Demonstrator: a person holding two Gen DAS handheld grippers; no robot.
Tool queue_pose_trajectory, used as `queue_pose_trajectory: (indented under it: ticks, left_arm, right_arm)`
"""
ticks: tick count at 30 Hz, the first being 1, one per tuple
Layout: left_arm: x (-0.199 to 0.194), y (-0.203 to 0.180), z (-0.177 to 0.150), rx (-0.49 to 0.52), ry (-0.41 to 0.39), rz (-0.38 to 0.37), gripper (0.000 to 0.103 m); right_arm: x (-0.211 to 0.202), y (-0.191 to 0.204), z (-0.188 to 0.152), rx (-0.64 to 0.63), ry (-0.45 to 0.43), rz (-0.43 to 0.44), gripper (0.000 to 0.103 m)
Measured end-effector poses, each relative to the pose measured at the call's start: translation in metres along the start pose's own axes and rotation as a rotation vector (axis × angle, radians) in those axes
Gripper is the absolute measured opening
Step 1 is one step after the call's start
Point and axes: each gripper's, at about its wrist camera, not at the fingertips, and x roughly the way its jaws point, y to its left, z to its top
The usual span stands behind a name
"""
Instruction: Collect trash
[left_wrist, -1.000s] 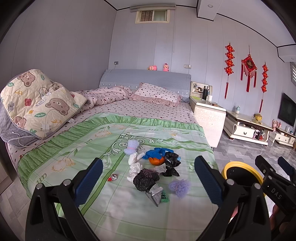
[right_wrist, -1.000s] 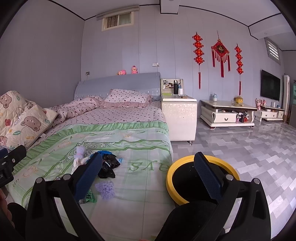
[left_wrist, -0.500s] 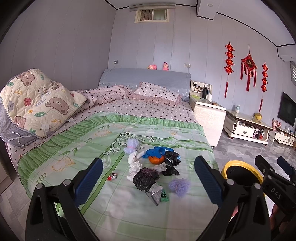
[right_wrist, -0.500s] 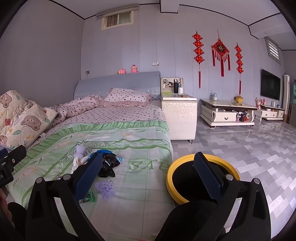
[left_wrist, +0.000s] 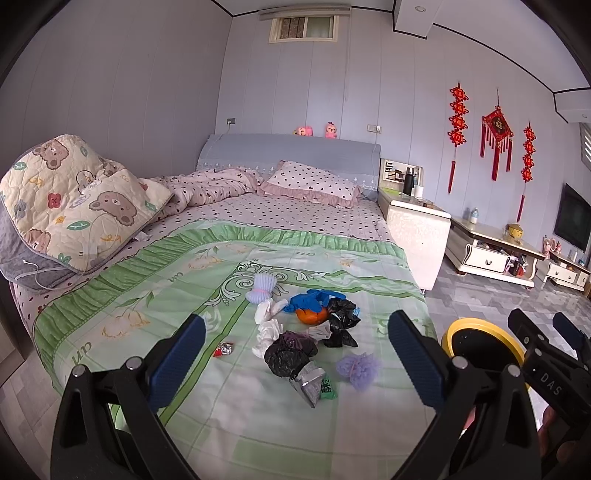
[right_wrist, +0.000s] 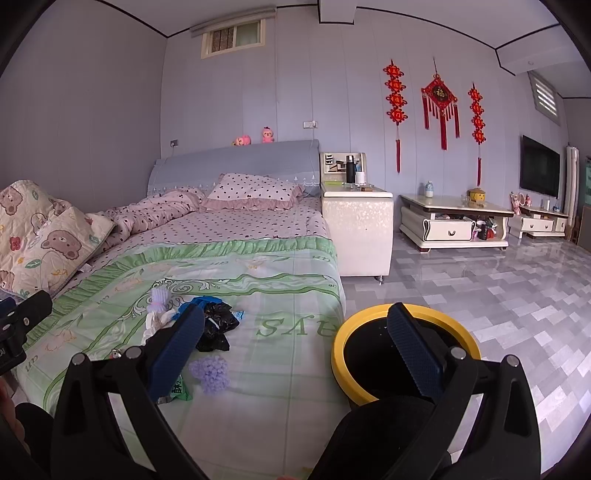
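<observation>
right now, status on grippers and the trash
Left gripper and right gripper open, empty. Trash pile untouched on bed; yellow-rimmed bin beside it. Nothing in the way.

A bear-print quilt (left_wrist: 70, 206) lies by a polka-dot pillow (left_wrist: 314, 182); red knot ornaments (right_wrist: 439, 99) hang above a television (right_wrist: 539, 170).

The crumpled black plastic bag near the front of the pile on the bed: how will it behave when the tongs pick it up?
The black plastic bag looks thin and crumpled, so probably floppy and light. Its glossy film may slip. It touches white tissue, which might drag along.
</observation>
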Motion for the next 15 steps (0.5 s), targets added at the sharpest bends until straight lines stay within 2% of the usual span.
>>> queue_pose_trajectory:
  ticks: [15]
  left_arm:
    - [0.0005, -0.0001, 0.0001, -0.001, 0.002, 0.0, 0.096]
  right_arm:
    - [0.0014, -0.0005, -0.0015, 0.002, 0.006, 0.0, 0.095]
